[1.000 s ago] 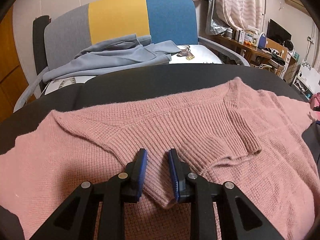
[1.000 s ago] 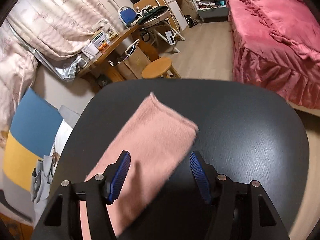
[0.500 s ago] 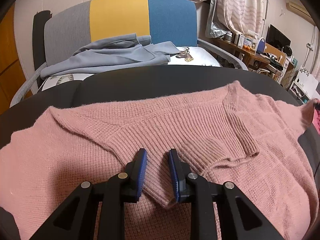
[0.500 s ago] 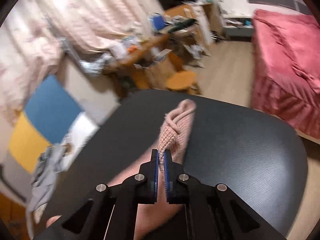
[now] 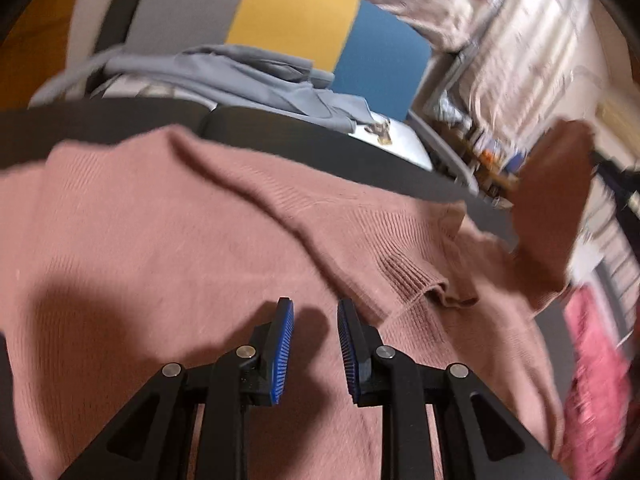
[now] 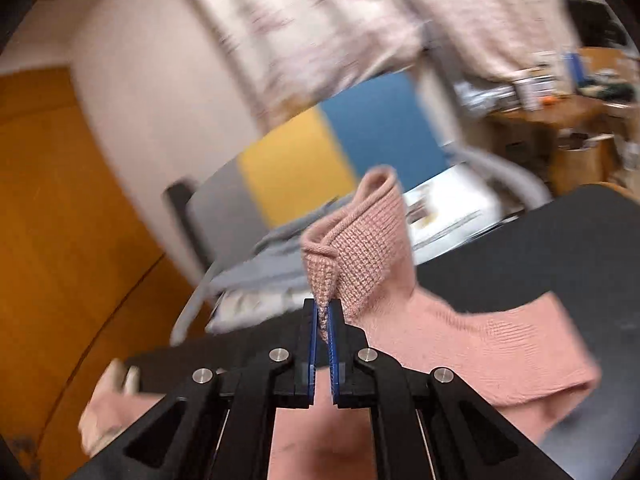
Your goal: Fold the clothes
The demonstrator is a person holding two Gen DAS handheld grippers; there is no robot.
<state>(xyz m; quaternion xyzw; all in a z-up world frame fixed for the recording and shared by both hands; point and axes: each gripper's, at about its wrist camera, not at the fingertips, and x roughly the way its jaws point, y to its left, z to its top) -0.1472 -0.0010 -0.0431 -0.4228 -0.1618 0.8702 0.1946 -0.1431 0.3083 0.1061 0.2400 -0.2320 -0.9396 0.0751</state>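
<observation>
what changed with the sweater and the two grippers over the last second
The right gripper, open over the flat sleeve a second ago, closed on it and lifted it off the table, swinging it over the sweater. The left gripper let go of the fold it held and now hangs open over the sweater. The sweater's body stays flat.

A: Right wrist view: curtain (image 6: 320,20) at upper centre and desk clutter (image 6: 560,92) at upper right smeared by motion blur; items unidentifiable.

B: Left wrist view: pink sweater (image 5: 160,260) cut off at left and bottom edges; right side blurred.
</observation>
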